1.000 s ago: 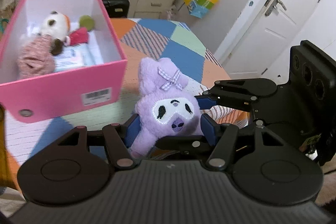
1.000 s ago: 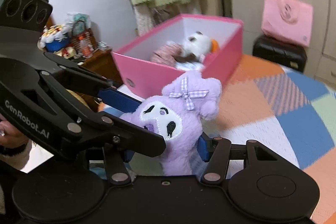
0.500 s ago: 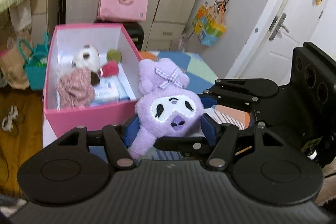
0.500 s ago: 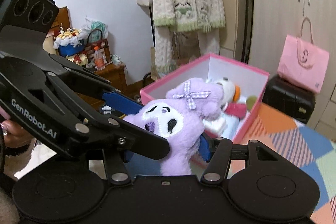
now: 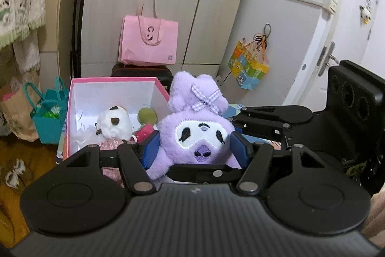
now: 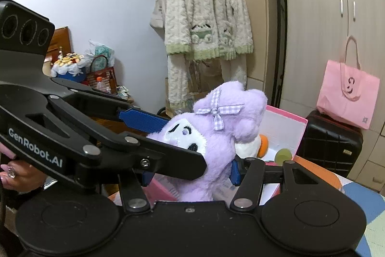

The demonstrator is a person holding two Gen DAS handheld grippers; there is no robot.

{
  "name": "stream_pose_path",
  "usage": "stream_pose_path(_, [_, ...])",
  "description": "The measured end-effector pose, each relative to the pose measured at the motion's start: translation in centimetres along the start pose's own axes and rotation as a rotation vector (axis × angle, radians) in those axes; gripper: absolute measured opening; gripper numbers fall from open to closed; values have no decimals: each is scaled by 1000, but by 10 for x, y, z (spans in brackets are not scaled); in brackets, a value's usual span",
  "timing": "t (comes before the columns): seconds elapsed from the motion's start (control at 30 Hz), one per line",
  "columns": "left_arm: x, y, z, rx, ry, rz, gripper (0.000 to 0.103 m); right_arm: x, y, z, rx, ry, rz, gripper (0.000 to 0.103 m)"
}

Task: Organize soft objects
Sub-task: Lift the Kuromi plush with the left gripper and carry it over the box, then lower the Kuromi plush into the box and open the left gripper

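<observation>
A purple plush [image 5: 197,129] with a checked bow and a white face hangs in the air, held from two sides. My left gripper [image 5: 196,148] is shut on its lower body, its blue pads pressing the flanks. My right gripper [image 6: 190,172] is shut on the same purple plush [image 6: 216,131] and crosses in from the right [image 5: 240,122]. The left gripper [image 6: 173,136] reaches in from the left in the right wrist view. Just behind and below the toy stands an open pink box [image 5: 113,80] holding a panda plush [image 5: 115,122], a green ball [image 5: 146,115] and pink cloth. The same pink box [image 6: 286,115] shows behind the toy.
A pink tote bag [image 5: 149,42] rests on a black suitcase [image 6: 329,143] before wardrobe doors. A teal bag [image 5: 48,122] and paper bags stand on the floor to the left. A cream cardigan [image 6: 207,23] hangs on the wall. The patchwork tablecloth [image 6: 356,189] lies at right. A hand [image 6: 14,175] grips the left tool.
Both grippers have carried the purple plush up off the patchwork cloth and toward the pink box. The box now sits lower and directly behind the toy; both views have tilted upward.
</observation>
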State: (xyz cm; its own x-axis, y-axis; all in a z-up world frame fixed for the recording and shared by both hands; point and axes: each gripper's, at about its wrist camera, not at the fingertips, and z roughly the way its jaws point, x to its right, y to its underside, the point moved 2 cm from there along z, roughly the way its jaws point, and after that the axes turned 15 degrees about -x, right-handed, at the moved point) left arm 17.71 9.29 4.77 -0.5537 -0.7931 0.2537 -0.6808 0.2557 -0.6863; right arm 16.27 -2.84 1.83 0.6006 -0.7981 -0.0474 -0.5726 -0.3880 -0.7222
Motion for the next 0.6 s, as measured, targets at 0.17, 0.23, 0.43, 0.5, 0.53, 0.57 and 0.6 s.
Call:
stream_pose_path(0.17, [-28, -18, 34, -34, 11, -72, 62, 23, -16, 34, -57, -7, 25, 62])
stream_pose_path(0.23, [-40, -21, 47, -55, 17, -116, 63, 31, -20, 48, -88, -16, 54, 62])
stream_pose_path(0.43, [-65, -25, 74, -111, 37, -200, 63, 45, -24, 75, -169, -44, 106, 63])
stream_pose_path(0.5, [-70, -26, 81, -124, 43, -218, 63, 47, -25, 80, -196, -32, 105, 64])
stream_pose_path(0.53, [-73, -26, 85, -134, 48, -237, 63, 49, -26, 83, -212, -22, 105, 65])
stream_pose_path(0.57, [-76, -27, 91, -145, 52, -251, 64, 49, -27, 86, -233, -8, 97, 66])
stream_pose_path(0.6, [-77, -27, 97, -160, 52, -264, 64, 49, -28, 90, -258, 12, 74, 66])
